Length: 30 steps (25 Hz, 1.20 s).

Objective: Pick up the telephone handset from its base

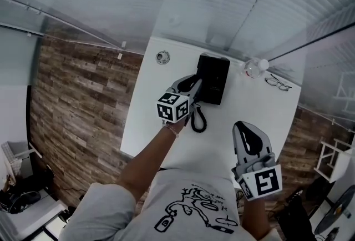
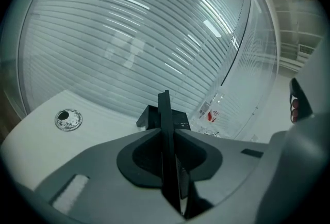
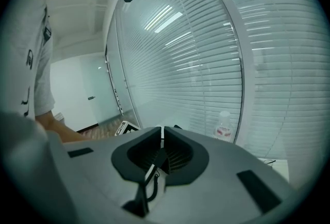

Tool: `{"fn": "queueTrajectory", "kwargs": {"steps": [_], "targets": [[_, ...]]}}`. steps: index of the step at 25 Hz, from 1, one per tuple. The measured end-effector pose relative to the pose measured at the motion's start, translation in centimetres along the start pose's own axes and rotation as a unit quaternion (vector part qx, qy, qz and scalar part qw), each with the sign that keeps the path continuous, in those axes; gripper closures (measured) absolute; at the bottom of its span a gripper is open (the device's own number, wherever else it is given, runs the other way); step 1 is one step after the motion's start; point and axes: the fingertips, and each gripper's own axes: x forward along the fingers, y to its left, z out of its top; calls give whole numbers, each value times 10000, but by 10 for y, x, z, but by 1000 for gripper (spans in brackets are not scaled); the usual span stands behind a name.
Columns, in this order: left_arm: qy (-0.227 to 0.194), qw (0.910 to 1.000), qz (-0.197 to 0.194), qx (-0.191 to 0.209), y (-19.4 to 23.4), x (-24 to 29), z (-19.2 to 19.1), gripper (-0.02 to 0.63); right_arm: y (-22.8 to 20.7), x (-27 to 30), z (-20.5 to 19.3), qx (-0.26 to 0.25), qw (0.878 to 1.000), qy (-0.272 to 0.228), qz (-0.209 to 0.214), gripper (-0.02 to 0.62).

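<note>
Slatted blinds behind glass close off the top of the head view, and below them a white table (image 1: 145, 123) stands on a wood-plank floor. At its upper left is a round cable grommet (image 1: 162, 57). Just right of that, mid-frame, the left gripper (image 1: 191, 85) has its jaws clamped on the dark, narrow handset (image 2: 164, 109). In the left gripper view the handset stands edge-on between the jaws. The coiled cord (image 1: 198, 119) hangs in a loop below it. The black telephone base (image 1: 213, 79) lies just to the right and appears bare. The grasp looks made and the handset seems lifted off its cradle, so little is left but to raise it clear. Further right are a clear bottle (image 1: 254, 68) and a pair of glasses (image 1: 277, 83). At lower right, the right gripper (image 1: 246, 130) hangs well apart, jaws together on nothing.
</note>
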Motion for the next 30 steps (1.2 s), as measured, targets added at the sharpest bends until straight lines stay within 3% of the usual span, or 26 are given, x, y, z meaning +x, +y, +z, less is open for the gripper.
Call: {"fn": "queueTrajectory", "kwargs": {"steps": [12,30], "targets": [[-926,9949,-342,222,-74,-85,74,535,18,-42,33,-286,9984,-450,-183,583],[-1938,9749,-882,645,-187,-234,136,537,65,-115,88,-720,9905,-1117,-353,583]]}}
